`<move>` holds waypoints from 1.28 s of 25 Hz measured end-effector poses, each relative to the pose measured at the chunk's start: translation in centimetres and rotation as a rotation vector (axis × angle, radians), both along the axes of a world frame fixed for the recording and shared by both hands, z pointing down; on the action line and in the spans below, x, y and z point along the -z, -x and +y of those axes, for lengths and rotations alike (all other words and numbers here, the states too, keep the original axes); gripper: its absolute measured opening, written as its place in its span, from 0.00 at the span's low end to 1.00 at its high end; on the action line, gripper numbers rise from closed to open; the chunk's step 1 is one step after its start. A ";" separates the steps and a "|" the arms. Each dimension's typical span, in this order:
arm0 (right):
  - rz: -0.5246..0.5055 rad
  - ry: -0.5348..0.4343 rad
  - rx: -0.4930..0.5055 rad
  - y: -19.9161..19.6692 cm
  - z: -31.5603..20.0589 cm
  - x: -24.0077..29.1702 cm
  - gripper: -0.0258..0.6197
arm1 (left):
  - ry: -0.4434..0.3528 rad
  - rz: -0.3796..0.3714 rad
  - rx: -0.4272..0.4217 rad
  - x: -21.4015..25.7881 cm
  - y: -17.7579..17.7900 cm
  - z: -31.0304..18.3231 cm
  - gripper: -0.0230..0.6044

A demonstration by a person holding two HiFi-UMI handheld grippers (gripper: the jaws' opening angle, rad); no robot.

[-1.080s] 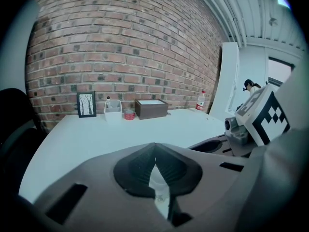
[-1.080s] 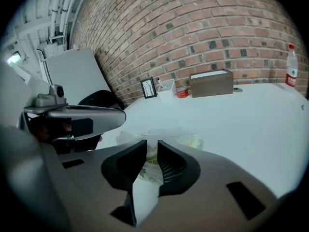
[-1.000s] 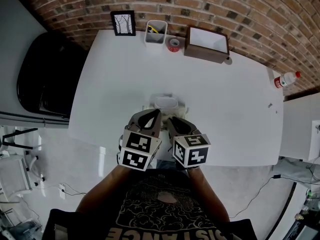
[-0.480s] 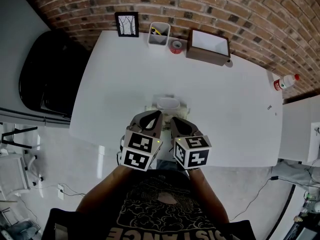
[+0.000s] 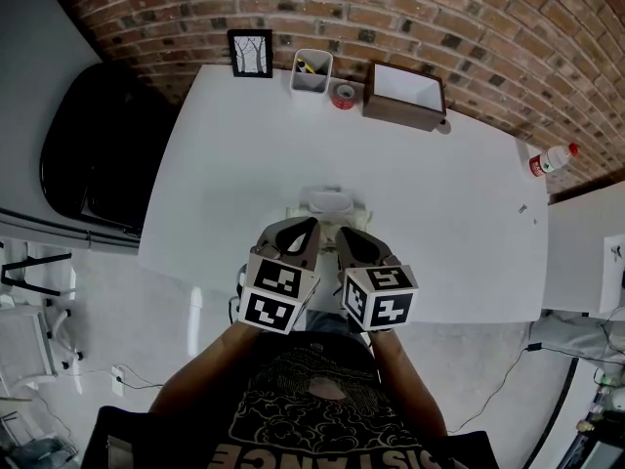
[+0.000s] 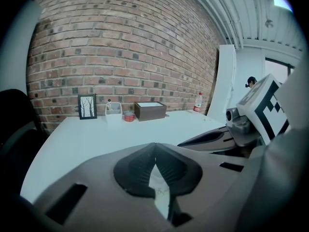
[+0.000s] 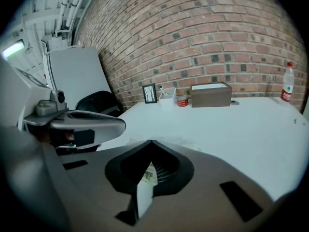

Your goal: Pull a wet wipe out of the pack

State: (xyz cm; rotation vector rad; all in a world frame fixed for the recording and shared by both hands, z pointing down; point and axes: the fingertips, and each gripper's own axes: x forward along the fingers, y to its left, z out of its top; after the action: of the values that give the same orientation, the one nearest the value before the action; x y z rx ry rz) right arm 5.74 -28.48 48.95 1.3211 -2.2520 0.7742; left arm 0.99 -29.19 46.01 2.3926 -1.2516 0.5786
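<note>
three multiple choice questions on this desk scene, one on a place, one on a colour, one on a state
1. Where does the tape roll stand?
A. between the pen cup and the brown box
B. on the floor
C. at the table's near edge

2. What colour is the cap of the bottle?
A. blue
B. red
C. green

3. How do the jaws of the left gripper stand?
A. wide apart
B. clamped on a spoon
C. together

Answers:
1 A, the head view shows it in the gap between those two.
2 B, the bottle's tip shows red.
3 C, the left gripper view shows the tips touching.
</note>
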 end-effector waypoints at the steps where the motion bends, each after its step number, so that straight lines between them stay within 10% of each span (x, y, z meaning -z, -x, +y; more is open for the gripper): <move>1: 0.003 -0.004 -0.003 0.0 0.0 0.1 0.06 | -0.002 0.002 -0.002 0.1 0.1 0.1 0.05; 32: 0.034 -0.159 -0.138 1.0 2.2 5.5 0.06 | -0.078 0.045 -0.121 2.7 0.9 3.5 0.05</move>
State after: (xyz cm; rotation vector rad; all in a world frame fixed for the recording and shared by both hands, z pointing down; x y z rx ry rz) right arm 4.75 -26.25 43.47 1.5650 -2.2531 0.6241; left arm 0.12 -25.73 43.33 2.5448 -1.1369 0.5166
